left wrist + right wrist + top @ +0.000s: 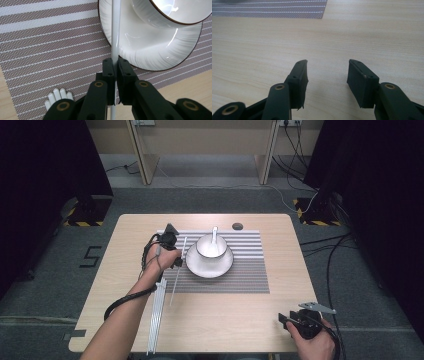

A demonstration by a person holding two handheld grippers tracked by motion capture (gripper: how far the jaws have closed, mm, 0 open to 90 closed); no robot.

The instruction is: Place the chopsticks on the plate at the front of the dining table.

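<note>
chopstick (115, 30), white, thin and straight, is held pinched between the jaws of the left gripper (116, 65), just beside the rim of the plate (150, 50) on the striped placemat (50, 47). in the high view it is seen as a pale rod (178, 270) slanting across the mat's left edge toward the worktop (225, 315). it is judged light, stiff and smooth, so slipping or pivoting in the jaws is likely; the grip sits near mid-length, which should limit swing. more white sticks (156, 317) lie bundled on the worktop near the left forearm. a bowl (212, 246) with a spoon (215, 234) stands on the plate; both are judged fragile, so contact should be avoided. right gripper (327, 75) is held low over bare wood, its jaws spread and holding nothing.
</note>
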